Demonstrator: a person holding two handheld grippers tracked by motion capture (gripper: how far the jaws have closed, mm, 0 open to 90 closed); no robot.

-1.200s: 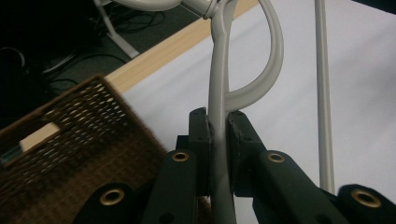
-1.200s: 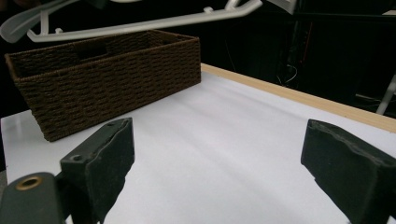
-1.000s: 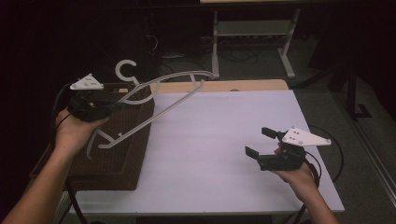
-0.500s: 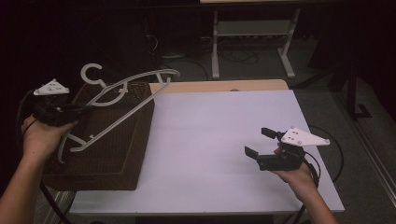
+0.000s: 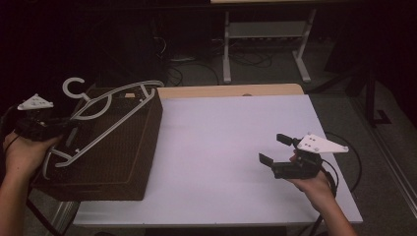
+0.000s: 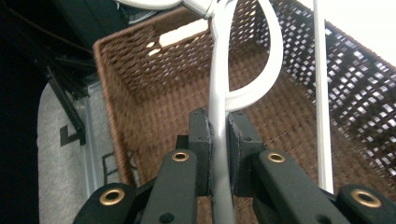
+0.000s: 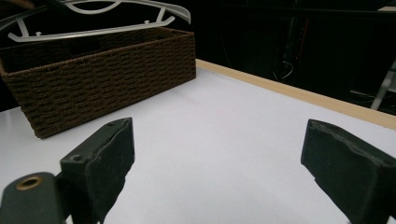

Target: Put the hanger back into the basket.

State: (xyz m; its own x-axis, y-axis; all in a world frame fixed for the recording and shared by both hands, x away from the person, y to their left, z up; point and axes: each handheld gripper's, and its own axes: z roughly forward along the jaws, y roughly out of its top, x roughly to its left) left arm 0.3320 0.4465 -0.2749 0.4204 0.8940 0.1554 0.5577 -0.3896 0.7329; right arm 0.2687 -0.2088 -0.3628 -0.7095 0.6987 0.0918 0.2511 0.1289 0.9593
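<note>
No readable text, label, number or sign appears anywhere.

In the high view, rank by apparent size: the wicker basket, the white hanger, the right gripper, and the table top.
1. Table top, largest.
2. Wicker basket.
3. White hanger, long but thin, spanning most of the basket.
4. Right gripper, smallest; it sits nearer the camera, yet looks smallest anyway.

The white hanger (image 6: 219, 88) runs off the left gripper view's top and bottom edges, pinched between the left gripper (image 6: 218, 140) (its hook unseen there); the wicker basket (image 6: 140, 84) is cropped too.
</note>
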